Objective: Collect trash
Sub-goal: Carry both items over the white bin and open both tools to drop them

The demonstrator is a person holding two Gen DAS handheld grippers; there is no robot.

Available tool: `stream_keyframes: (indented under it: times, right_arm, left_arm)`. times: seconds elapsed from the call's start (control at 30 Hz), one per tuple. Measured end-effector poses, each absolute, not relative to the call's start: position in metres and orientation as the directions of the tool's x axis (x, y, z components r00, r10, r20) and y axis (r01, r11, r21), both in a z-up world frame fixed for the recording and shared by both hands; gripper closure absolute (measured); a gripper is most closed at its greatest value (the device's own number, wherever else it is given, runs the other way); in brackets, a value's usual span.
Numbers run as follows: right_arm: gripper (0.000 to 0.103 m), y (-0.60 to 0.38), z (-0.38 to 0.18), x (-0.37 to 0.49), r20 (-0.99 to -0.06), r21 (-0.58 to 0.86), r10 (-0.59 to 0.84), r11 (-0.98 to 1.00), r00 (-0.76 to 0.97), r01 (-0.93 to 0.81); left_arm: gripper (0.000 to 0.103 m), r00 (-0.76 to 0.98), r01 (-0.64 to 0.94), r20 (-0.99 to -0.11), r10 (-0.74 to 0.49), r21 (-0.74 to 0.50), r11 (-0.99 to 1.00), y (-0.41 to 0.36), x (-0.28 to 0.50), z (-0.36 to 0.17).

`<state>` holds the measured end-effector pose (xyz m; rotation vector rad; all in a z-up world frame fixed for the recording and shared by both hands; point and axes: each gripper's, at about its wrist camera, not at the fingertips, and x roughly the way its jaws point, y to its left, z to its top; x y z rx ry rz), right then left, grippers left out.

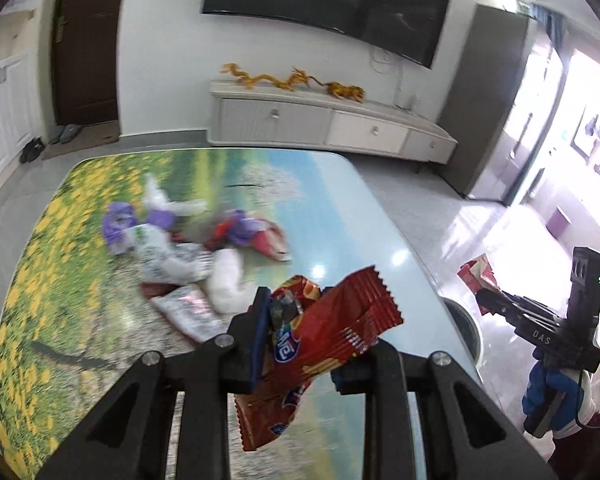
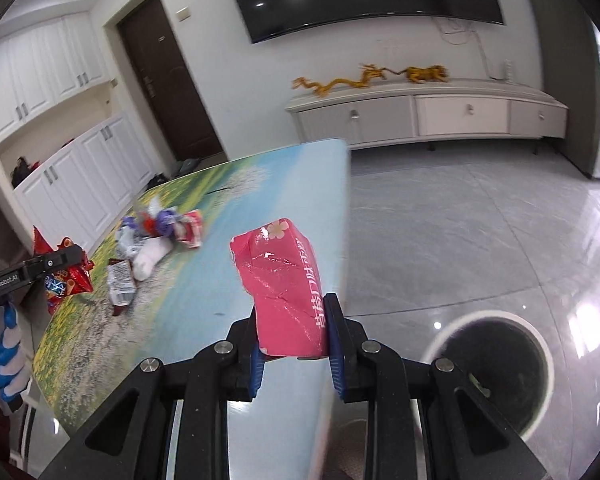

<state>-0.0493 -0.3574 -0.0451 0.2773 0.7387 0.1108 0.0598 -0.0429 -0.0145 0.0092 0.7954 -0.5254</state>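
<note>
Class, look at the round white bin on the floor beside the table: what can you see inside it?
Inside the white bin the view shows a dark liner and one small pale-green scrap near its wall. The right gripper, shut on the pink packet, covers part of the rim.

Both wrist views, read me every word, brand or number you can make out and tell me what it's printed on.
"GenRobot.AI": white letters on the left gripper, seen from the right wrist view.
"DAS": on the right gripper, seen from the left wrist view.
Red snack wrapper in the left gripper: blue logo with white characters, too warped to read.
Pink packet in the right gripper: white characters down one edge, not legible.
Wrappers on the table: print too blurred.
</note>
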Motion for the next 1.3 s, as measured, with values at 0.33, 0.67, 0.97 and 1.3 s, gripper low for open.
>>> stream_keyframes:
  times: [0.33,0.67,0.97,1.3]
  right_arm:
    - [0.078,-0.477,-0.1,-0.095,-0.735,0.294,0.001,0.902,0.678,0.317]
    - [0.074,-0.537,-0.158,-0.094,-0.808,0.297,-0.032,0.841,0.588,0.453]
    - [0.053,-0.561,-0.17,-0.098,-0.828,0.279,-0.071,0.808,0.556,0.519]
    - [0.053,-0.571,-0.151,-0.124,-0.812,0.268,-0.134,0.779,0.568,0.567]
  left_arm:
    - [0.079,0.396,0.683,-0.747,-0.535,-0.15,0.715,-0.218,0.059,-0.034]
    - [0.07,0.221,0.756,-0.796,-0.563,-0.225,0.614,-0.365,0.057,-0.074]
    - [0.054,0.151,0.772,-0.81,-0.567,-0.262,0.58,-0.418,0.055,-0.086]
    - [0.054,0.246,0.77,-0.759,-0.603,-0.225,0.597,-0.388,0.046,-0.062]
